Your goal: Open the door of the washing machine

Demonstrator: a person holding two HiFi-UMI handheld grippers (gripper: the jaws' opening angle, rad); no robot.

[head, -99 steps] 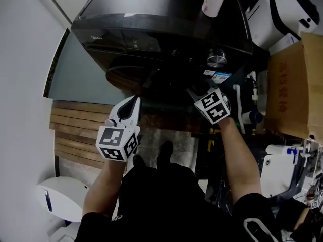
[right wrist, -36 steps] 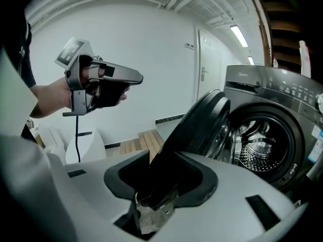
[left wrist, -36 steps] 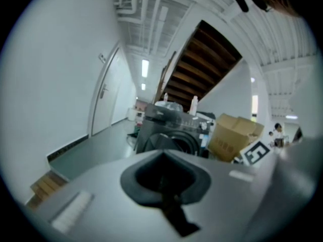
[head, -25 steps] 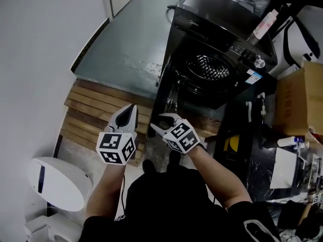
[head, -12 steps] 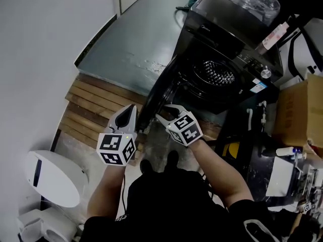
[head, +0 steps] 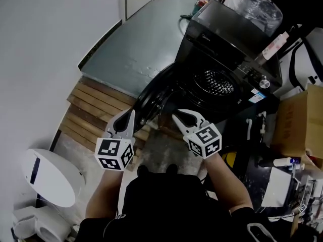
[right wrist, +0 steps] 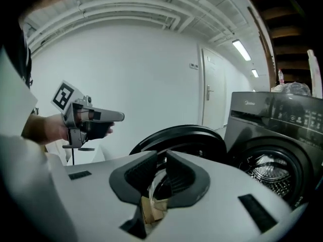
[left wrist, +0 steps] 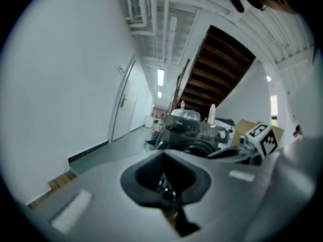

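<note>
The door stood swung wide off the washer's front, edge-on just ahead between both grippers, and the right gripper, facing it, had just been narrowing its jaws to a slim, empty gap (left gripper closed, holding nothing).

One washing machine, one door, two claws: left claw, right claw.

Round black door wide open
</note>
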